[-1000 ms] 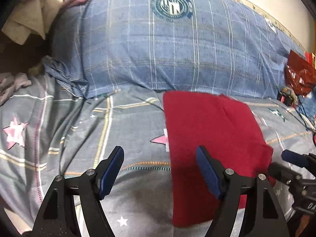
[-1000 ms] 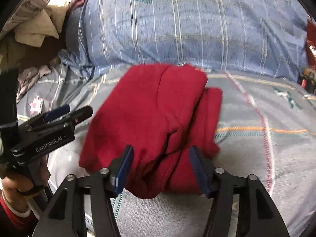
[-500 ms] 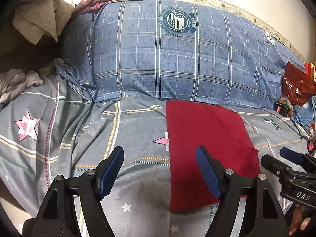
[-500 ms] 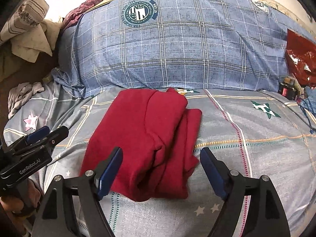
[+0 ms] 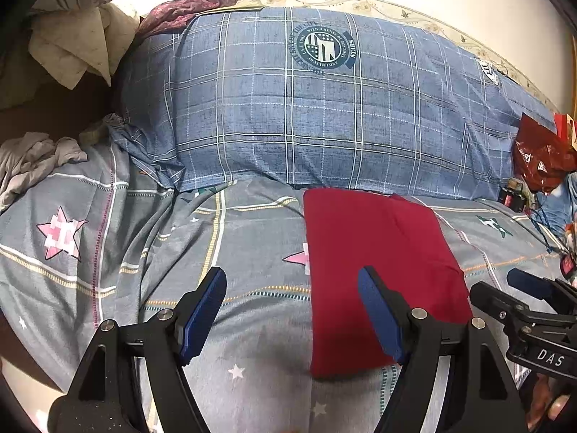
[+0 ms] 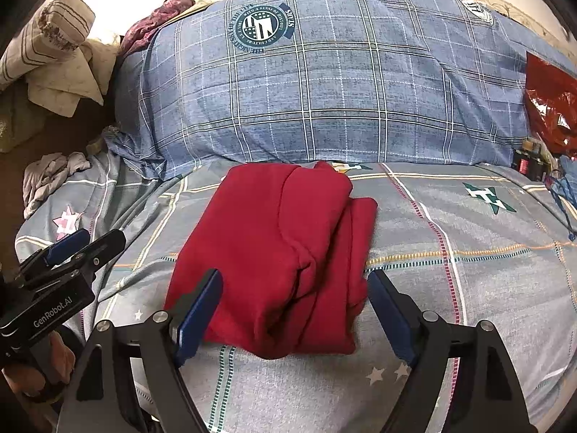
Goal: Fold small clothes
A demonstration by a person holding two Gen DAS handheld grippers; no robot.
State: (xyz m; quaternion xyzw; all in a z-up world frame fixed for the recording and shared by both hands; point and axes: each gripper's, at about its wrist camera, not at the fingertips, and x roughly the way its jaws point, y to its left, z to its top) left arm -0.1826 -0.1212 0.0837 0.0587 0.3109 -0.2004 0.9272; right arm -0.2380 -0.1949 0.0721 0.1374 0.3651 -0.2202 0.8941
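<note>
Red garment (image 6: 274, 252) folded on bed (image 6: 468, 288) near pillow (image 6: 324, 90); left gripper (image 5: 292, 310) and right gripper (image 6: 295, 314) fingers apart, holding nothing.

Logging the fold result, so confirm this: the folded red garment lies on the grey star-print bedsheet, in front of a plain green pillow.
One detail is wrong. The pillow is blue plaid with a round crest, not plain green, as the right wrist view shows. The folded red garment does lie on the grey star-print bedsheet in front of it.

Left gripper (image 5: 292, 310) & right gripper (image 6: 294, 310) both angled down, jaws wide apart, gripping nothing.
</note>
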